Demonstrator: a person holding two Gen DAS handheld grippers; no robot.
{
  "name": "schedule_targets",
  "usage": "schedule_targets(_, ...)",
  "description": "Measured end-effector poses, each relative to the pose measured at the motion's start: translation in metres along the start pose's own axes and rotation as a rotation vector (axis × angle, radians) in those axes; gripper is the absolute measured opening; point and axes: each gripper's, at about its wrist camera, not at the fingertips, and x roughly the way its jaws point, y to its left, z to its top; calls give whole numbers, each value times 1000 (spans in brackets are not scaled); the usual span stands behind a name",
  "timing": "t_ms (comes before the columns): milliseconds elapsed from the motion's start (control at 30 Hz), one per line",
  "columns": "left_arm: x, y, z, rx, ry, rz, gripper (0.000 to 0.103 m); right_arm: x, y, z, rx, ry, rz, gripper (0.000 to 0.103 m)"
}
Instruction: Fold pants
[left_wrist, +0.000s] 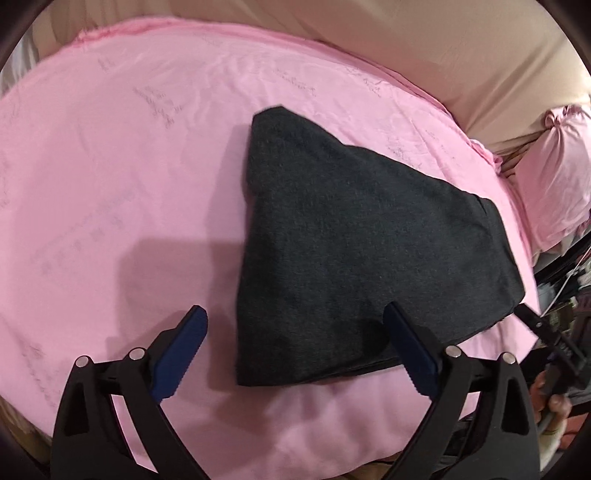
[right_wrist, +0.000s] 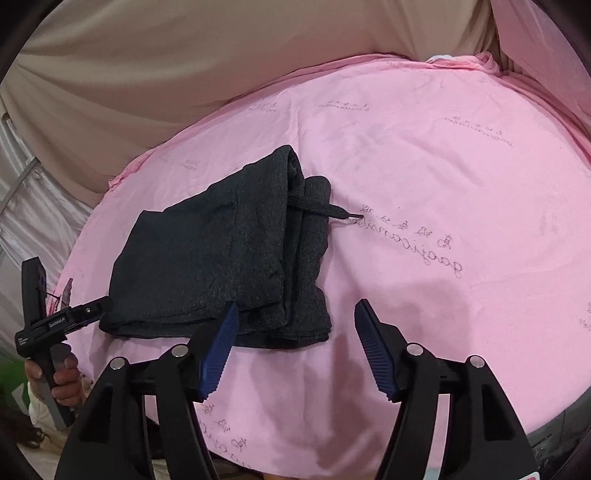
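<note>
Pants (left_wrist: 354, 240) folded, ahead of open jaws

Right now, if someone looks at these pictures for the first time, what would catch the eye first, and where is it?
First, the dark grey folded pants lying in a compact bundle on the pink sheet, the strongest contrast in both views. A drawstring sticks out of the bundle's far right side onto the sheet. Then the blue-padded grippers in front: the left gripper and the right gripper both stand open at the bundle's near edge, holding nothing.
</note>
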Motion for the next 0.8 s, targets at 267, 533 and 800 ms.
schedule_targets(267,9,18,14,-118,20,-99,20,35,-26,9,197,73,269,77)
schedule_targets(533,7,25,18,-150,54,-152,14,30,-41,14,287,89,459,80)
schedule_targets(800,18,21,22,-166,59,-271,78,32,-40,14,265,91,444,80)
